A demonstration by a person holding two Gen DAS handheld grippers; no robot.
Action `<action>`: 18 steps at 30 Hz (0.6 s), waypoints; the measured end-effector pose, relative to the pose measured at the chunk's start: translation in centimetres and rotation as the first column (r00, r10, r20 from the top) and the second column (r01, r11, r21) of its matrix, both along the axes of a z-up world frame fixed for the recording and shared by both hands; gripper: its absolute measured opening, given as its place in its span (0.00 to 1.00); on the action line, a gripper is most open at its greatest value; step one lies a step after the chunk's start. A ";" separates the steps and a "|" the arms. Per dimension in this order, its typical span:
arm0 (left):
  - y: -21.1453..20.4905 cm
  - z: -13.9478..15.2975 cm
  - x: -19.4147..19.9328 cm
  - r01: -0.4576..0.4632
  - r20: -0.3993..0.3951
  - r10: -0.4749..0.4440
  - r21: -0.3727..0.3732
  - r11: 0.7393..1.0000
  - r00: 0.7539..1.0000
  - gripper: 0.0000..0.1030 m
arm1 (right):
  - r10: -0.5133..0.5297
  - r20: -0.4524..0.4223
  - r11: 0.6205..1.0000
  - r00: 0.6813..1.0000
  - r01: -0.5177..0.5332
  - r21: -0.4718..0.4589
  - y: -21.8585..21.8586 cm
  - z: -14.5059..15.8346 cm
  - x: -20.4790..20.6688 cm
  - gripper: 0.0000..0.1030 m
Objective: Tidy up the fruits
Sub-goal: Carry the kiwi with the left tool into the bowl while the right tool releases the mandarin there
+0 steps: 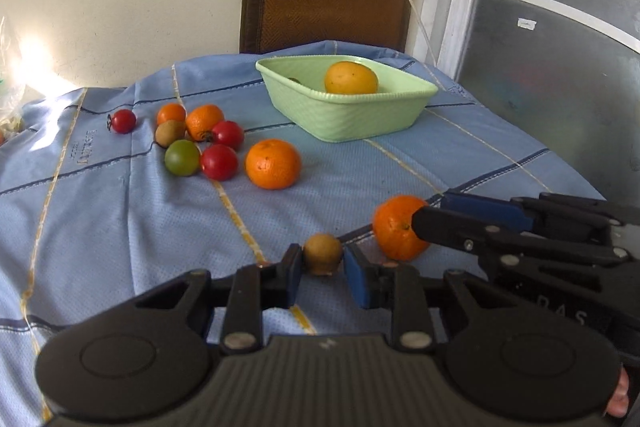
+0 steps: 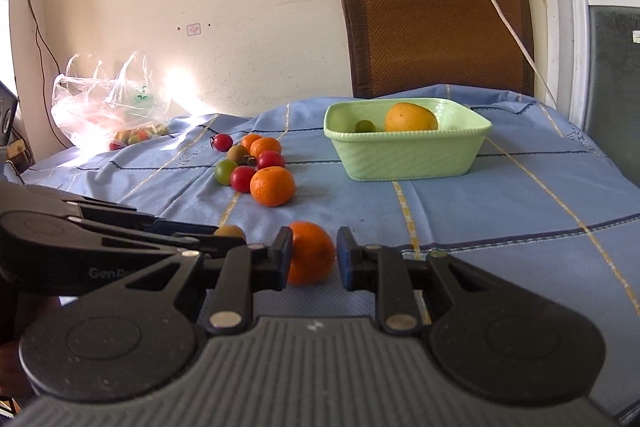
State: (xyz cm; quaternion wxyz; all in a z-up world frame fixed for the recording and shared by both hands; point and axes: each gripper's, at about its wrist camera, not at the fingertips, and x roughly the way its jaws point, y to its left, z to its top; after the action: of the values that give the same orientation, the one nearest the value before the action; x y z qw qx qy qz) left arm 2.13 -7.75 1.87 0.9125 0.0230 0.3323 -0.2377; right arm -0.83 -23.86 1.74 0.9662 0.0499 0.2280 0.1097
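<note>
- Left gripper: jaws spread around the small brown fruit, not visibly pinching.
- Right gripper: jaws spread astride the orange on the tabletop.
- Step: grasping. Next, likely: squeeze, lift, carry to green basket.

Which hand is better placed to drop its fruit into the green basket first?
Right, probably. The right gripper straddles the orange, with the green basket ahead and slightly right. The left gripper, around the small brown fruit, sits farther left.
</note>
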 end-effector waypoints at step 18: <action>0.6 0.1 -0.5 -0.017 0.004 0.017 0.002 1.000 1.000 0.31 | 0.096 -0.050 0.985 0.994 -0.088 0.147 -0.9 -0.9 0.0 0.41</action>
State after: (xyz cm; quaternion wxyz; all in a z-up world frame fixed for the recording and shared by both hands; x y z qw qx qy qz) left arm 1.66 -7.14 1.94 0.9151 0.0217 0.3310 -0.2295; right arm -0.79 -24.80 0.85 0.9471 0.1121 0.2488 0.1691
